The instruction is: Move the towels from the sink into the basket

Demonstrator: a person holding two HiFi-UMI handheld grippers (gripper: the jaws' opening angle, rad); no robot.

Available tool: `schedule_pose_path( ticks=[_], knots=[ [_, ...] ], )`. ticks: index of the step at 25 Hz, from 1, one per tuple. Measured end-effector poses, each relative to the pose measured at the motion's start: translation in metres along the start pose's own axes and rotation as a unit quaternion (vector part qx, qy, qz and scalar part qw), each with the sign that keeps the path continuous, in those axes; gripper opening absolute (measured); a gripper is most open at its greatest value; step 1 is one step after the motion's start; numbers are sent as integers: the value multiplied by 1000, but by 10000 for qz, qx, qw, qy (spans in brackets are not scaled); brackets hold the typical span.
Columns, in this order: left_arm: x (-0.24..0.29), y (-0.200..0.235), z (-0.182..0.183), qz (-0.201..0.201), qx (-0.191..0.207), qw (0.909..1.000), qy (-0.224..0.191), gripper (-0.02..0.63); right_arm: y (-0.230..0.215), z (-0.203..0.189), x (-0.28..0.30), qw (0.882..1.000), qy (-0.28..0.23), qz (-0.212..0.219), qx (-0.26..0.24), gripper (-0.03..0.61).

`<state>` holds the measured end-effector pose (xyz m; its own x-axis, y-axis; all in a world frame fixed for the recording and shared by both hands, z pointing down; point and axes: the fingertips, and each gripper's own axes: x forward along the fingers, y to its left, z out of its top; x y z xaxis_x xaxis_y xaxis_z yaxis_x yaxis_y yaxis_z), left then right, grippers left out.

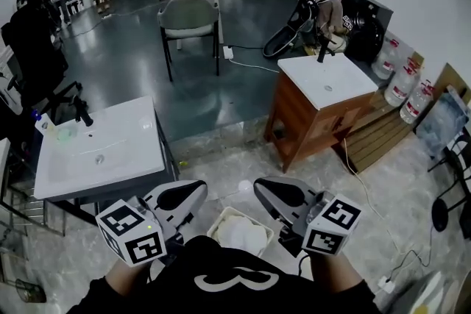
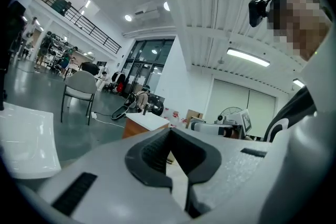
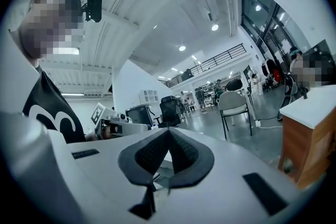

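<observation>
Head view, with both gripper views. The left gripper point(image 1: 182, 196) and right gripper point(image 1: 282, 196) are held close to the chest, pointing roughly level, on either side of the basket point(image 1: 213, 226) on the floor below. In each gripper's own view the jaws are clenched tip to tip with nothing between the pads.

The towels point(image 1: 241, 233) lie as a white heap inside the basket. The sink point(image 1: 121, 158) at left shows a bare white basin. A small green thing point(image 1: 63, 134) sits beside the tap point(image 1: 82, 112); we cannot tell whether it is cloth.

We judge the transfer done or nearly so. The step in hand is a check. To do it well, we should look into the whole basin before stopping. If the green thing proves to be a towel, we should open one gripper wide before reaching, pinch a fold and not an edge, and lift clear of the tap.

A second sink point(image 1: 327, 81) on a wooden cabinet stands well apart at right, with bottles point(image 1: 403, 83) beyond it. A chair point(image 1: 190, 17) and seated people are farther off. A cable point(image 1: 368, 204) runs over the floor at right. Nothing lies between basket and sink, though the sink's front edge is near the left gripper.
</observation>
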<state>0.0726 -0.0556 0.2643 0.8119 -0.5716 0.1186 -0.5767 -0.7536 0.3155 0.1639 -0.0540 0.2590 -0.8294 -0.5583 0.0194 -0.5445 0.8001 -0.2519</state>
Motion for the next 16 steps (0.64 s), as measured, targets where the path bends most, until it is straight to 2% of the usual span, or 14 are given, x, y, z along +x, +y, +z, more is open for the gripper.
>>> schedule_pose_path(
  ticks=[3,16],
  knots=[
    [-2,8,0,186,26,9998,61,5,2,0,6,9999,32,49,-89,3],
    [-6,22,3,230,32,9996,129,5,1,-4,30,9996,161,120,-208,3]
  ],
)
